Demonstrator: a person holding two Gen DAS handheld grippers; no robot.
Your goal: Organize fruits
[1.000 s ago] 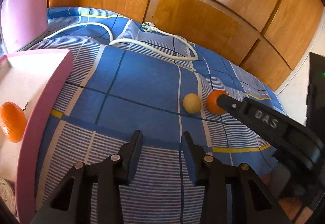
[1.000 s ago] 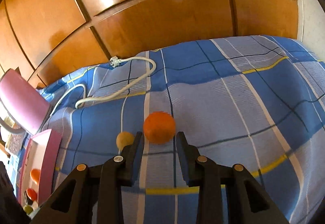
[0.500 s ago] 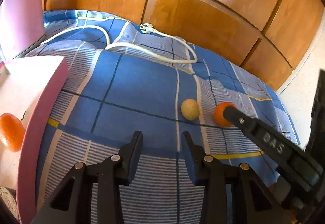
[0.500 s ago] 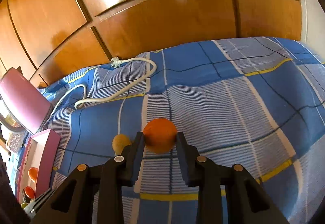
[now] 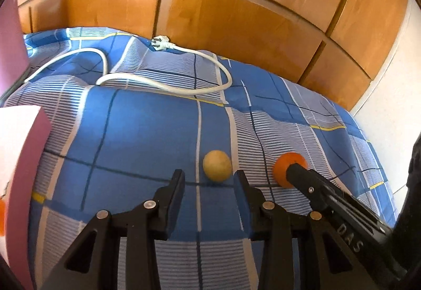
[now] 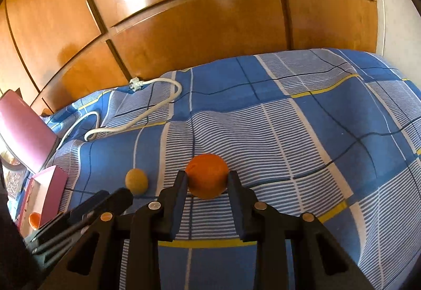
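Right gripper (image 6: 208, 179): we've got both pads clamped on the orange (image 6: 206, 175), low on the blue checked bedspread (image 6: 315, 119).
Left gripper (image 5: 209, 182): our jaws stand apart, nothing between them.
Yellow fruit (image 5: 217, 166): lying just beyond our left fingertips.
Pink box (image 6: 50, 192): well off left, another orange fruit (image 6: 34, 219) inside.

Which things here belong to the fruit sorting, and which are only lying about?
Belong to the job: orange fruit between the right tool's fingers; yellow fruit ahead of the left tool; pink box holding fruit.

Lying about: white cable; plaid bedsheet.
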